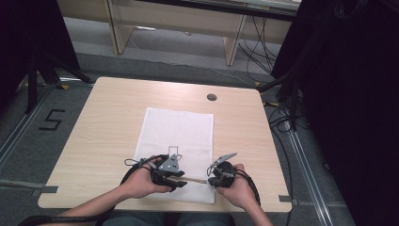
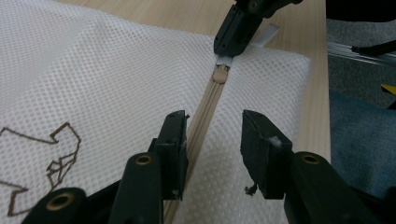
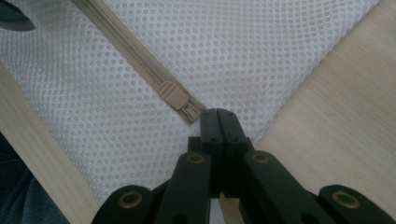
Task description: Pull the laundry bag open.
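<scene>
A white mesh bag (image 1: 176,132) lies flat on the wooden table (image 1: 108,127), its beige zipper (image 1: 195,179) running along the near edge. My left gripper (image 1: 181,181) is open, and its jaws straddle the zipper (image 2: 205,112) just above the mesh (image 2: 107,79). My right gripper (image 1: 211,179) faces it from the right and is shut on the zipper pull (image 3: 191,111), right beside the beige slider (image 3: 173,94). The left gripper view shows the right gripper (image 2: 229,46) at the slider (image 2: 219,74). In the right gripper view the shut jaw tips of the right gripper (image 3: 218,116) rest on the mesh (image 3: 261,51).
A brown line drawing (image 2: 51,149) is printed on the bag left of the zipper. A round cable hole (image 1: 211,97) sits in the table's far side. The table's near edge (image 1: 164,207) is close behind both hands. Black stands and cables (image 1: 287,94) flank the table.
</scene>
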Demonstrator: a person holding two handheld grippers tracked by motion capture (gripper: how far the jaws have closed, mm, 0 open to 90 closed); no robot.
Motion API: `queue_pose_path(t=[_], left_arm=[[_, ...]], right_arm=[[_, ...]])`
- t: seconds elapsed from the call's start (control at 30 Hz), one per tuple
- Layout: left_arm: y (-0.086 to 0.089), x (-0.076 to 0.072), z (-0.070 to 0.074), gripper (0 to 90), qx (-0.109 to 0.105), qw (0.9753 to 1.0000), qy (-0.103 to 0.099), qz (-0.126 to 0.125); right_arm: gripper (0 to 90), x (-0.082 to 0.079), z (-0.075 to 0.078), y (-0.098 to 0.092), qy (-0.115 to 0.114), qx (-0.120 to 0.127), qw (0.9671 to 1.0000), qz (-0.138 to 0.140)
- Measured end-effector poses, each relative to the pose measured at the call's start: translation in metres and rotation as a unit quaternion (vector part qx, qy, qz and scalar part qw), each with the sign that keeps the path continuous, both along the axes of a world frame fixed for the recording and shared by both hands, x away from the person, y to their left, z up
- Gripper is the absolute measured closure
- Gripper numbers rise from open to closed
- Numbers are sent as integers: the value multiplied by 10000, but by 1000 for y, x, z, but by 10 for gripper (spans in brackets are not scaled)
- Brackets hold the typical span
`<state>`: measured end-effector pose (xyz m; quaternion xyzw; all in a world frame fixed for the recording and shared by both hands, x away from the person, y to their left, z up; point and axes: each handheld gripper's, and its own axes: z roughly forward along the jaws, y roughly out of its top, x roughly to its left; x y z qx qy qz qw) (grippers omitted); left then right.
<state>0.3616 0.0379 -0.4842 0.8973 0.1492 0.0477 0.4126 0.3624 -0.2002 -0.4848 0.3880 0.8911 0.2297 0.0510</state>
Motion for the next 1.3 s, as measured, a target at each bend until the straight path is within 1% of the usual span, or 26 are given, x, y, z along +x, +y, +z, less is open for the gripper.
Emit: queue_pose_path(t=[0.1, 0.17, 0.2, 0.27, 0.3, 0.33, 0.37, 0.4, 0.43, 0.47, 0.53, 0.57, 0.6, 0.63, 0.7, 0.8, 0.83, 0.93, 0.97, 1.0, 1.03, 1.07, 1.13, 1.17, 1.2, 1.3], left_arm=[[-8, 2, -1, 619, -13, 10000, 6, -38], [-12, 4, -2, 625, 52, 9999, -28, -96], [-15, 5, -3, 628, 37, 9999, -30, -98], [-20, 7, -4, 639, 55, 9999, -60, -127], [-23, 7, -4, 644, 16, 9999, -34, -111], [-26, 8, -5, 648, 51, 9999, -43, -138], [-28, 9, -5, 654, 79, 9998, -72, -170], [-31, 11, -6, 662, 122, 9997, -82, -190], [-34, 11, -7, 669, 58, 9998, -33, -177], [-37, 11, -8, 675, 46, 9998, -14, -187], [-40, 12, -8, 681, 139, 9996, -73, -247], [-43, 11, -9, 684, 83, 9997, -28, -216], [-45, 12, -9, 687, 102, 9997, -45, -233], [-47, 13, -9, 692, 188, 9994, -79, -272], [-50, 13, -11, 703, 187, 9993, -60, -318], [-54, 12, -15, 716, 158, 9995, 20, -287], [-54, 13, -15, 720, 210, 9993, -6, -317], [-57, 13, -18, 732, 228, 9992, 1, -321], [-58, 13, -19, 736, 189, 9993, 20, -314], [-59, 13, -19, 738, 219, 9992, 17, -327], [-60, 13, -19, 743, 229, 9992, -10, -339], [-60, 14, -19, 752, 317, 9985, -104, -443], [-61, 15, -19, 762, 307, 9987, -35, -399], [-61, 16, -19, 764, 331, 9984, -80, -450], [-62, 15, -19, 765, 342, 9985, -45, -434], [-63, 14, -20, 764, 366, 9984, -50, -429]], right_arm=[[900, -1, 1, 1, 6, -17, 10000, -13], [900, -1, 1, 1, 15, -29, 10000, -22], [900, -2, 1, 1, 57, -22, 10000, -47], [900, -2, 1, 1, 52, -7, 10000, -35], [900, 0, 0, 0, -26, 2, 10000, 36], [900, 0, 0, 0, -26, 5, 10000, 34], [900, -1, 0, 0, -1, 0, 10000, 7], [900, -2, 1, 1, 80, 3, 10000, -42], [900, -1, 1, 1, 41, -5, 10000, -29], [900, -2, 0, 1, 42, 8, 10000, -36], [900, -2, 0, 1, 42, 5, 10000, -39], [900, -2, 0, 1, 34, -12, 10000, -46], [900, -2, 0, 1, 34, -8, 10000, -47], [900, -2, 0, 1, 41, 5, 10000, -48], [900, -2, 0, 1, 38, 7, 10000, -51], [900, -2, 0, 1, 24, -4, 10000, -52], [900, -2, 0, 1, 30, 3, 10000, -54], [900, -2, 0, 1, 55, 18, 10000, -58], [900, -2, 0, 1, 54, 17, 10000, -57], [900, 0, 0, 0, -37, 20, 10000, 26], [900, 0, 0, 0, -38, 20, 10000, 23], [900, -1, 0, 0, -43, 18, 10000, 20], [900, -1, -1, 0, -40, 22, 10000, 26], [900, 0, -1, 0, -35, 21, 10000, 26], [900, 0, 0, 0, -32, 22, 10000, 22], [900, 0, -1, 0, -36, 23, 10000, 23]])
